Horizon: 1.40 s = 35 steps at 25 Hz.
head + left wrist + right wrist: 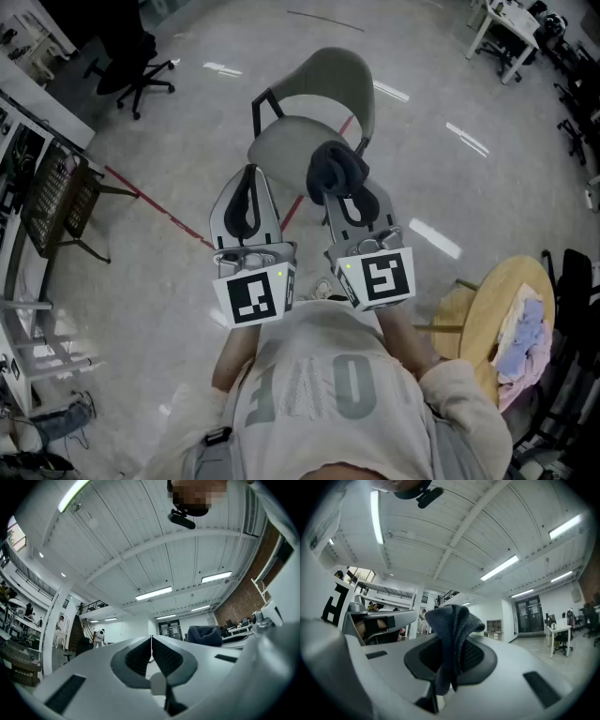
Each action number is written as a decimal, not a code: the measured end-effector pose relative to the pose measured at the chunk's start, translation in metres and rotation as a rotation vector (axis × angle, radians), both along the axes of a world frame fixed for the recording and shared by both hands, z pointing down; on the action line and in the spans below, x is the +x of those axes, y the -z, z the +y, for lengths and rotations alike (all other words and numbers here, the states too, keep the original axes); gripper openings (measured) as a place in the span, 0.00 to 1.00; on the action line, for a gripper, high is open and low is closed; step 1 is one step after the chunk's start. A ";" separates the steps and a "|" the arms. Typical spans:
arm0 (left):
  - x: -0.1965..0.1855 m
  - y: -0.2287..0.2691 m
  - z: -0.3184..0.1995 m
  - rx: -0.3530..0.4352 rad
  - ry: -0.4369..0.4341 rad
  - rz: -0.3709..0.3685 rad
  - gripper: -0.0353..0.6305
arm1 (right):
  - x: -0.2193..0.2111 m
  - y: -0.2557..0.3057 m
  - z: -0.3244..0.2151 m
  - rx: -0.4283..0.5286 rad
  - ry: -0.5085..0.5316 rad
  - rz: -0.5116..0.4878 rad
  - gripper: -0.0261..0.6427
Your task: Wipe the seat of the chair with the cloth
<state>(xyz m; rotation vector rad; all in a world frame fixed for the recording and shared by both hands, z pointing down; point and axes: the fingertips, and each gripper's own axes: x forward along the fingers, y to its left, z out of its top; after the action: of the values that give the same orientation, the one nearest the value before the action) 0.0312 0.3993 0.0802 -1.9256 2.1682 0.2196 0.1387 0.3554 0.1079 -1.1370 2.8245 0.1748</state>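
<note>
The floor (187, 112) is grey and shiny, and a red line (155, 202) runs across it. A grey chair (286, 141) stands on the floor in front of the person. A black chair (136, 66) on wheels is far off on the left, and white desks (506, 28) are far off on the right. A round wooden table (487, 300) is near the person's right side, with pale blue and pink rags (525, 333) on it.

The gripper views show a big room. The ceiling (140, 541) is white with long lights. One wall (239, 602) is brick. Some people stand far away by the stairs (77, 630).

The left tongs (250, 176) are closed tight with nothing in them. The right tongs (336, 195) are pinched on a dark cloth (336, 169). The cloth sticks up from the tips in a floppy bunch. From above, it sits over the right edge of the chair seat, but I cannot tell if it touches the seat.

Each gripper has a cube (255, 295) with black and white squares. The person's shirt (319, 384) has big letters, upside down here. They may be "OVE", but it is hard to be sure.
</note>
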 end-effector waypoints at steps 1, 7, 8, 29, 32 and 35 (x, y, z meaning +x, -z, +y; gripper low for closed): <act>0.002 -0.001 -0.003 -0.009 -0.012 -0.003 0.08 | 0.000 0.000 -0.001 0.007 0.008 0.003 0.12; 0.012 -0.018 -0.017 -0.064 -0.062 0.034 0.08 | 0.002 -0.013 -0.009 -0.062 0.064 -0.019 0.12; 0.012 -0.020 -0.019 -0.070 -0.062 0.040 0.08 | 0.002 -0.015 -0.009 -0.067 0.070 -0.013 0.12; -0.019 -0.039 -0.031 -0.113 0.058 0.042 0.08 | -0.014 -0.029 -0.044 -0.104 0.236 -0.112 0.12; -0.029 -0.047 -0.042 -0.111 0.064 0.044 0.08 | -0.022 -0.039 -0.060 -0.100 0.225 -0.081 0.12; -0.043 -0.052 -0.066 -0.098 0.057 0.047 0.08 | -0.036 -0.047 -0.080 -0.100 0.236 -0.058 0.12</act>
<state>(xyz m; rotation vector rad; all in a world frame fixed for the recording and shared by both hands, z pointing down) -0.0113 0.3337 0.1325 -1.9246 2.3017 0.1526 0.1028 0.2755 0.1546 -0.7997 2.9131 -0.0162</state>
